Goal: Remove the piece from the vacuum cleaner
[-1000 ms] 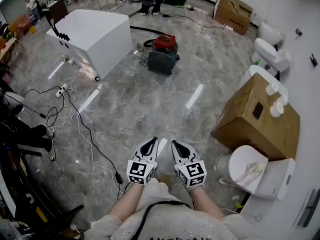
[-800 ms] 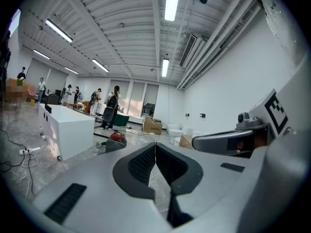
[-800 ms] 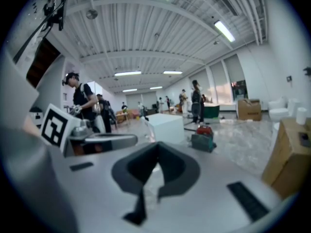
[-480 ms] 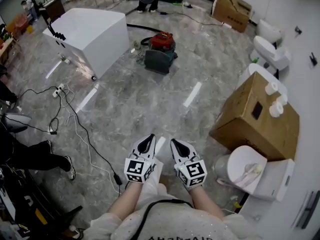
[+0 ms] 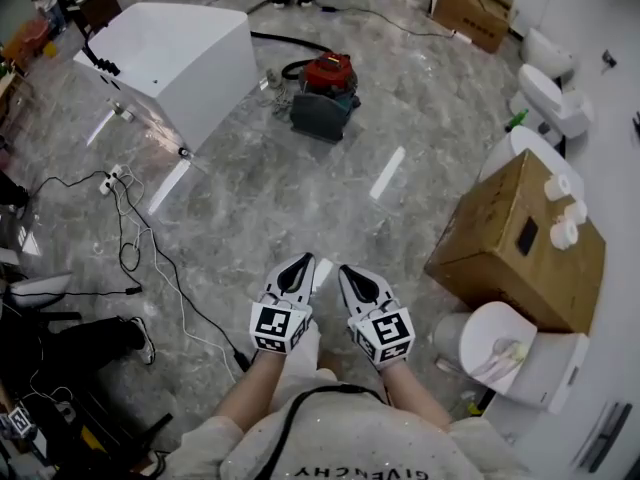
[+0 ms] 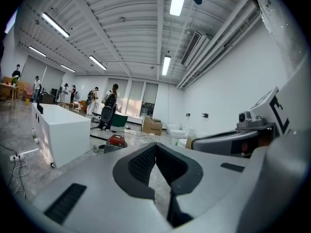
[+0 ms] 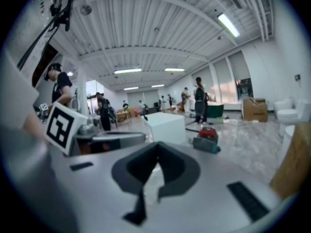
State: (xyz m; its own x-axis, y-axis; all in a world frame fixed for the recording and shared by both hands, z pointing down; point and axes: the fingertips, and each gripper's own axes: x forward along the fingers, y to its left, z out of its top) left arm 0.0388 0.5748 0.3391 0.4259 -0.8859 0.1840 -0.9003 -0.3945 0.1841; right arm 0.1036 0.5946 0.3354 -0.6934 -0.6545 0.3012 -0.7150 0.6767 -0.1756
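Two grippers show in the head view, the left gripper (image 5: 300, 266) and the right gripper (image 5: 350, 274), each bearing one marker cube (image 5: 280, 326). There is one vacuum cleaner (image 5: 327, 78) on the floor and one large white tub (image 5: 175, 58). Cardboard boxes number two: a large cardboard box (image 5: 500, 238) and a smaller cardboard box (image 5: 472, 3) far off. Three white rolls (image 5: 563, 233) sit on the large one. Four white toilets (image 5: 497, 340) stand along the right side, one half hidden behind the large box. There is one power strip (image 5: 108, 180) and one green bottle (image 5: 515, 120). The distant people in the gripper views are too small to count.
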